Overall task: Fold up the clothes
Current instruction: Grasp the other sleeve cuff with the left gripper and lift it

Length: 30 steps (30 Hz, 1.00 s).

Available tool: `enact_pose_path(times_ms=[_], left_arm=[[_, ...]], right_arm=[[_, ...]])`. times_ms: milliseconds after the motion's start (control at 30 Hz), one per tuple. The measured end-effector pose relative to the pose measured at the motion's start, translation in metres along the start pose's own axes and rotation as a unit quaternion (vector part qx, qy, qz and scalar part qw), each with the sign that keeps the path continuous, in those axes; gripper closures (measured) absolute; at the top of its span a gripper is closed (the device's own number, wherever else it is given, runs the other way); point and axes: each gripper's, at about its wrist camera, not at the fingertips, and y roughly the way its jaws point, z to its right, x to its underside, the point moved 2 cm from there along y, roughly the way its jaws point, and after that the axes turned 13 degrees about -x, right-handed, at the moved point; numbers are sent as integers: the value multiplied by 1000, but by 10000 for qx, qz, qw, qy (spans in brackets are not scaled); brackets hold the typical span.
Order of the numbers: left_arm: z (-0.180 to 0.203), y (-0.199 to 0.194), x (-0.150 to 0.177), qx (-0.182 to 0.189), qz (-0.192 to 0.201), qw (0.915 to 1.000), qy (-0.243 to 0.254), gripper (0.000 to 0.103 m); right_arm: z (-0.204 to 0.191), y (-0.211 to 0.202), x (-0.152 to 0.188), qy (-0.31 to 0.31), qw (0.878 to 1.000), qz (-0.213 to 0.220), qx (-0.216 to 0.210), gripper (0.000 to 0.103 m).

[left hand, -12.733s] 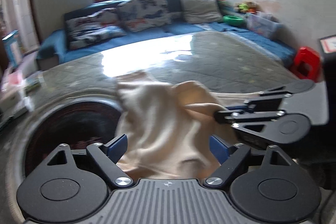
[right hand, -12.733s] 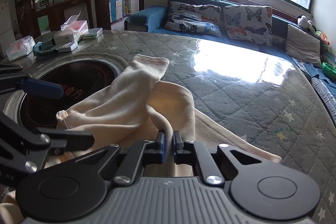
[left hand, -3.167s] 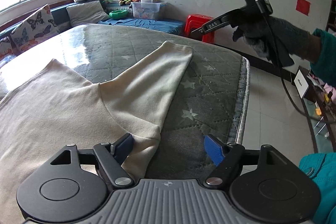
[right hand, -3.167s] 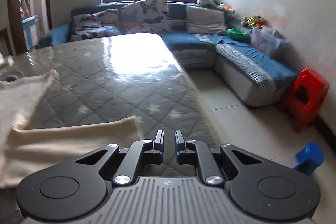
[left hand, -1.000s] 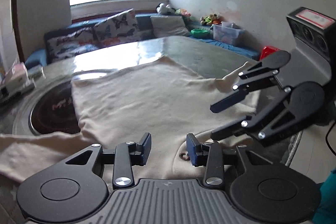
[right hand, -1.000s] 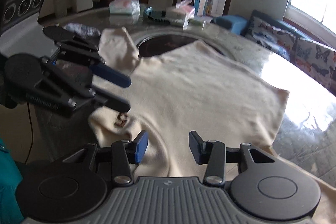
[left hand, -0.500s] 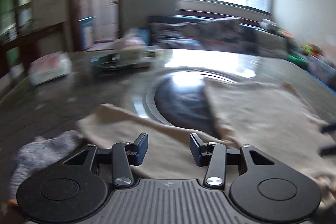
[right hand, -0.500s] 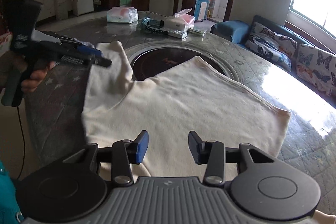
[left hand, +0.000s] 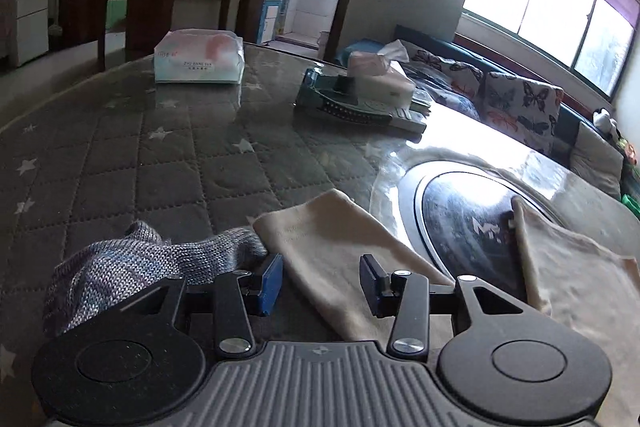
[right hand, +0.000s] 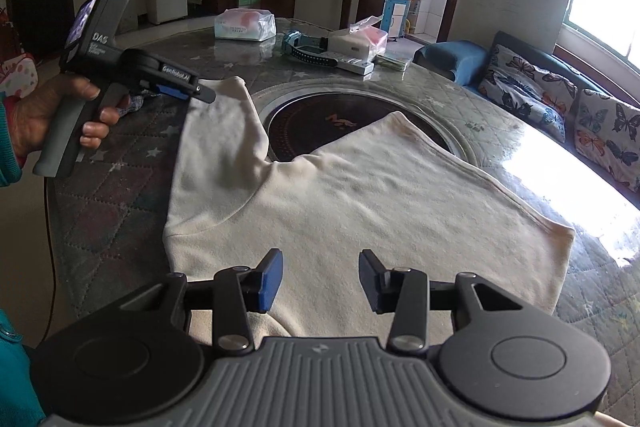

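- Left wrist view: the left gripper (left hand: 320, 281) has its fingers (left hand: 270, 283) spread wide with nothing between them, over the cuff end of the cream long-sleeved cotton shirt (left hand: 340, 255). That sleeve lies on the grey quilted star-patterned bench (left hand: 160, 163); a grey-purple knitted garment (left hand: 132, 267) touches the cuff at 9 o'clock. The round black inset hob (left hand: 460, 211) sits at 2 o'clock.
- Right wrist view: the right gripper (right hand: 320, 283) has fingers (right hand: 270, 281) wide apart and empty, above the shirt's (right hand: 380, 199) spread body. The left gripper (right hand: 188, 89), at 10 o'clock, hovers at the sleeve's end.
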Motion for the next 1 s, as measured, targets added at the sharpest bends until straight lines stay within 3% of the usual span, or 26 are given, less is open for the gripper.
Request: enact_pose_path(times_ms=[67,133,200,367,633,867,1000], left_arm=[[2,2,-1,-37,26,10000,-4,61],[2,5,-1,-108,51,9999,-42,89],[-2,5,-1,-13,28,9998,-210,97],[1,-17,-3,436,375,9978,-328,98],[51,-70,-1,1552,644,9855,225,98],[103,-107,25,2574,494,9609,895,98],[137,-116,60,2919,292,9434,1549,98]], right_arm=[[0,-1,1,7,10000,19,7,61],[1,-2,1,33,10000,47,27,61],[3,-5,2,63,9999,81,54,61],[12,-12,3,238,9994,194,126,61],[29,-26,2,677,9962,528,162,61],[49,-46,5,1204,9889,828,278,61],[62,-54,12,1674,9813,916,242,61]])
